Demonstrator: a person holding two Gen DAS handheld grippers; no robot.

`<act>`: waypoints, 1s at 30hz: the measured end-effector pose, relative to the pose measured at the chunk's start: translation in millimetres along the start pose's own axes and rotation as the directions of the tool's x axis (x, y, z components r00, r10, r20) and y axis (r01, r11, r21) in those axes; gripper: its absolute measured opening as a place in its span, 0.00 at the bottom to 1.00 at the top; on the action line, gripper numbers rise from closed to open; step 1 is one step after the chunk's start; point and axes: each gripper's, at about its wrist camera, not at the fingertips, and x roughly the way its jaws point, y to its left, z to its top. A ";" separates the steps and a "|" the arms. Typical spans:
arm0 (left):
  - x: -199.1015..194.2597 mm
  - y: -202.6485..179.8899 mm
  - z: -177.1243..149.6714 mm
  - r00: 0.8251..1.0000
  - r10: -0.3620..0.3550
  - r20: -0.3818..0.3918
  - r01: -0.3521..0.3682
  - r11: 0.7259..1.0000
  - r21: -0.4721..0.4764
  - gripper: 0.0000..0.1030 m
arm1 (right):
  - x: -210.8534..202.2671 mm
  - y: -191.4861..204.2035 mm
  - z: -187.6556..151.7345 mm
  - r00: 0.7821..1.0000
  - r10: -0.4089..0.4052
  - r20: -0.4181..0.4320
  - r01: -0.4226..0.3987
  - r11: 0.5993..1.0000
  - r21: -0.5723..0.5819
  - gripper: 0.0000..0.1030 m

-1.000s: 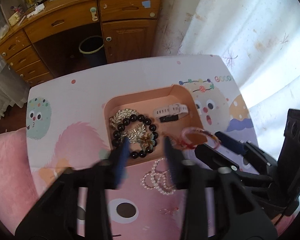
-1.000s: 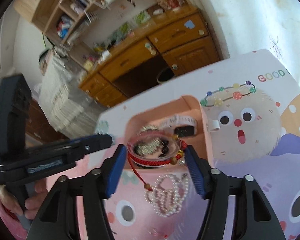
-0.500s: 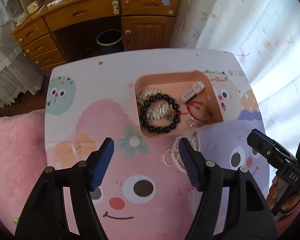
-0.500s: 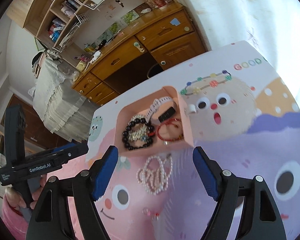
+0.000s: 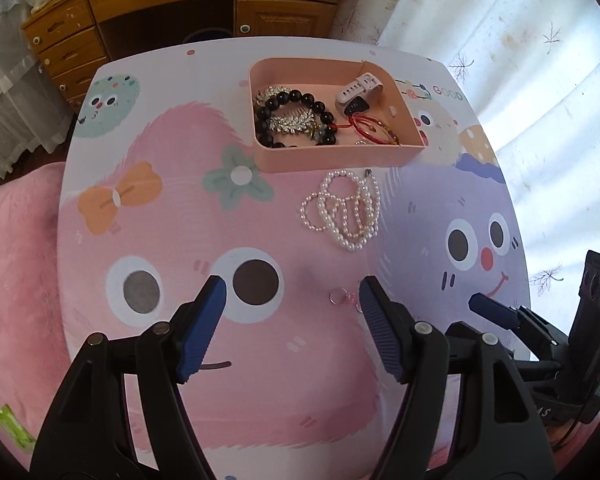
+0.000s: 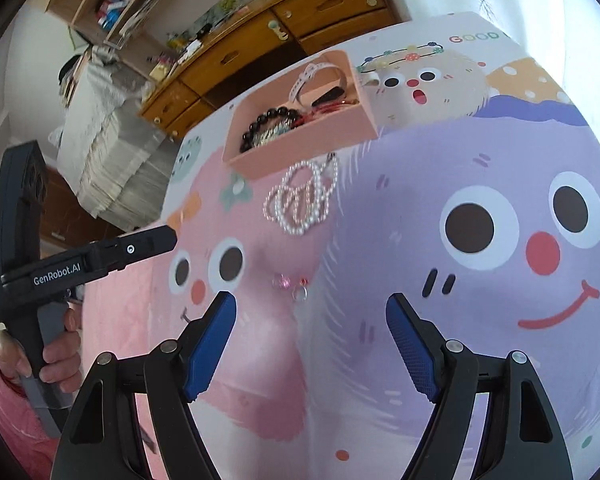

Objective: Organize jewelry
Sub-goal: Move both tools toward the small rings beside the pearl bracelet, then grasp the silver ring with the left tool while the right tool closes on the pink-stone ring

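The pink tray (image 5: 332, 154) sits at the 12 o'clock end of the tabletop (image 5: 100, 128). It already holds a black bead bracelet (image 5: 296, 120), a silver hair comb (image 5: 290, 122), a white watch (image 5: 358, 92) and a red bangle (image 5: 370, 130). These items count as sorted.

Two items remain outside the tray. The pearl necklace (image 5: 346, 210) lies in a loose heap on the tabletop, just beside the tray's near wall at its 6 o'clock side. The small pink rings (image 5: 342, 296) lie further toward 6 o'clock, near the tip of the left tongs' right finger.

The left tongs (image 5: 290, 304) stand apart with nothing between the fingers. The right tongs (image 6: 310, 320) also stand wide apart and empty; the rings (image 6: 290, 284) lie just beyond their tips.

Judged status: more than half complete. Remaining steps are likely to be lifting the necklace and the rings into the tray.
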 end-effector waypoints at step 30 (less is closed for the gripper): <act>85.7 -23.6 -66.6 0.969 -0.169 0.182 0.144 0.979 0.141 0.36 | 86.7 63.4 -40.4 0.993 -0.089 0.083 0.121 0.682 -0.721 0.36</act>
